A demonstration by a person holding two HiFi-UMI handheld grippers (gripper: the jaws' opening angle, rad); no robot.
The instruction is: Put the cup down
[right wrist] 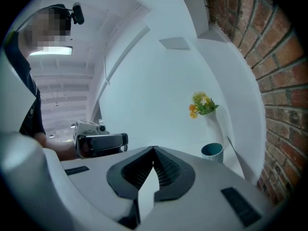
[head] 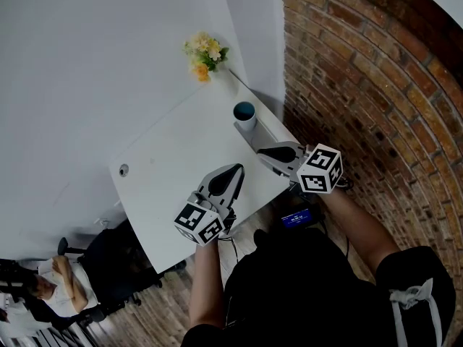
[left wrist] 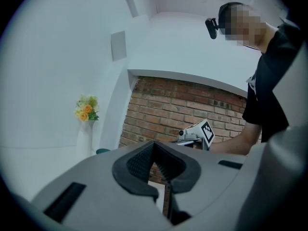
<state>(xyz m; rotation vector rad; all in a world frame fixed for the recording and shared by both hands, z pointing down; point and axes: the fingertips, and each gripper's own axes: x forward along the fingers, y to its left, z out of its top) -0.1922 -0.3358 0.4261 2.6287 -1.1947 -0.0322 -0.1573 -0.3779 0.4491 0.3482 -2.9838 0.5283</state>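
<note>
A white ribbed cup (head: 244,114) with a teal inside stands upright on the white table (head: 166,165), near its far right edge. It also shows in the right gripper view as the cup (right wrist: 212,151), and only its rim (left wrist: 102,151) peeks over the jaws in the left gripper view. My right gripper (head: 261,152) hovers just short of the cup, shut and holding nothing. My left gripper (head: 236,169) is over the table's near part, also shut and empty. Both grippers are apart from the cup.
A white vase of yellow flowers (head: 205,55) stands at the table's far corner, beyond the cup. A brick wall (head: 362,85) runs along the right. There is a small round grommet (head: 124,169) at the table's left edge. A seated person (head: 43,288) is at lower left.
</note>
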